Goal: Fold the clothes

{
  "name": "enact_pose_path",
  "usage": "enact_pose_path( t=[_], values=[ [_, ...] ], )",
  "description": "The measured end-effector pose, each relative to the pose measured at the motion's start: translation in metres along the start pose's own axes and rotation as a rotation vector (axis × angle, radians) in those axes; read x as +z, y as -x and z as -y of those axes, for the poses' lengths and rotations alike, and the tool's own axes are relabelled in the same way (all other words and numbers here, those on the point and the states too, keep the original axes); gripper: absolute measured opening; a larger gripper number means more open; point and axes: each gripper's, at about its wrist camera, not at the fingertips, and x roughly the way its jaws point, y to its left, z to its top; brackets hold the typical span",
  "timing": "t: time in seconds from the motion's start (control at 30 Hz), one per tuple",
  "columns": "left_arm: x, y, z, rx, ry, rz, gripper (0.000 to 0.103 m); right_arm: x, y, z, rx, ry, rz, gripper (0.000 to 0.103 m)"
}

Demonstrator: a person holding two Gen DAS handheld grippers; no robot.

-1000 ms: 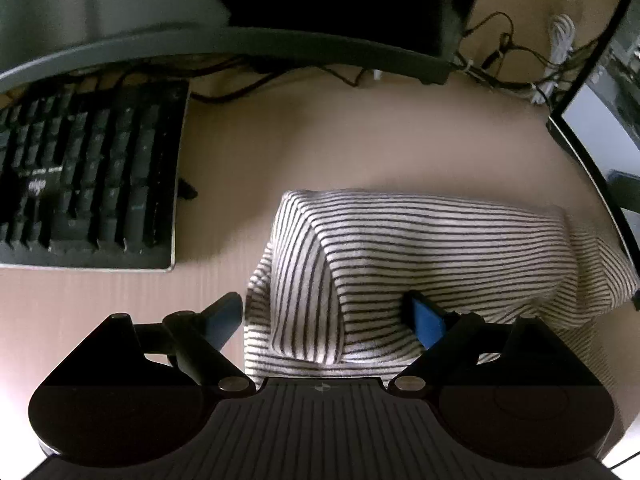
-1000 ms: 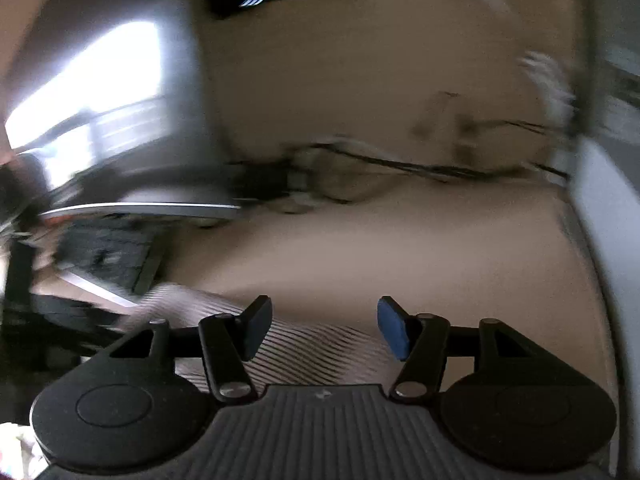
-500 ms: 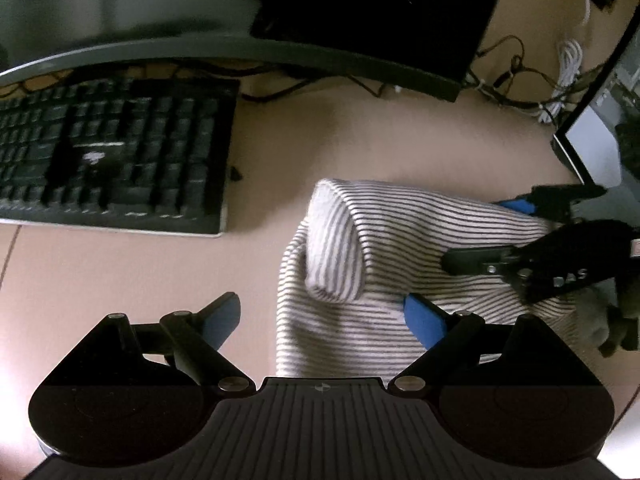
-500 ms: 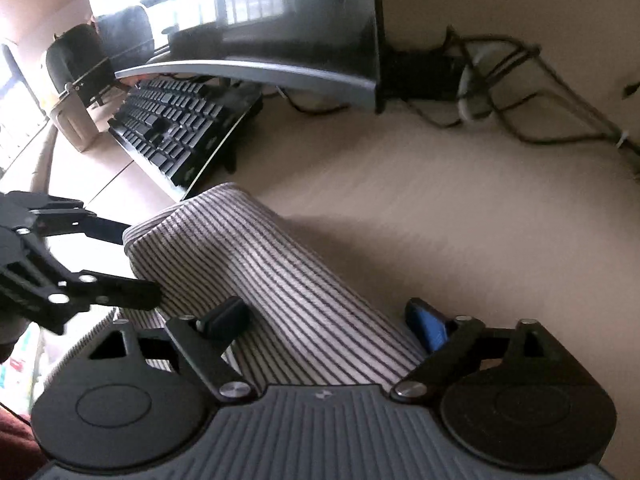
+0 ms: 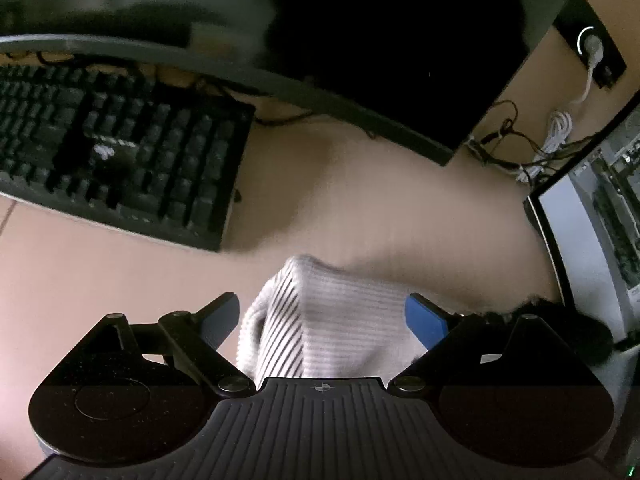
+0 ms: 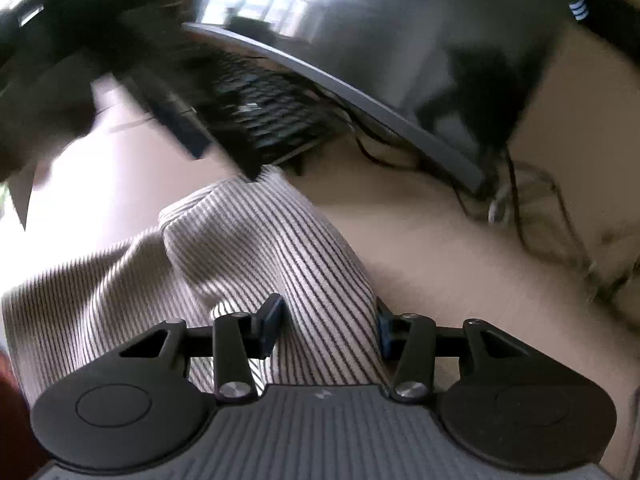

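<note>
A cream garment with thin dark stripes (image 5: 332,320) lies folded into a thick bundle on the tan desk (image 5: 360,200). My left gripper (image 5: 324,316) hovers over its near end, open wide, with the cloth below the gap and neither pad touching it. In the right wrist view the striped garment (image 6: 256,248) runs away to the upper left. My right gripper (image 6: 328,324) straddles a thick fold of it. Its jaws are closing, and both blue pads sit against the cloth. The left gripper shows there only as a dark blur at upper left.
A black keyboard (image 5: 120,160) lies to the left of the garment, under a curved monitor (image 5: 360,40). Tangled cables (image 5: 520,152) and a wall socket (image 5: 592,48) sit at the back right. A second screen (image 5: 576,232) stands at the right edge.
My left gripper has lifted and rolled, so less of the garment shows. My right gripper swung in over the garment's end, and its jaws narrowed around a fold.
</note>
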Motion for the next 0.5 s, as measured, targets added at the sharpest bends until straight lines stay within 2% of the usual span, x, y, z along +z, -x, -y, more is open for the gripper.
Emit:
enact_pose_path(
  t=[0.2,0.3,0.5],
  values=[
    [0.001,-0.021,-0.001,-0.038,0.056,-0.076,0.095,-0.022,0.018,-0.059,-0.177,0.316,0.064,0.045],
    [0.008,-0.035,0.003,-0.021,0.047,-0.123,0.095,-0.026,0.023,-0.07,-0.206,0.347,0.065,0.043],
    [0.004,-0.04,0.009,-0.023,0.032,-0.14,0.095,-0.029,0.032,-0.076,-0.229,0.358,0.053,0.043]
  ],
)
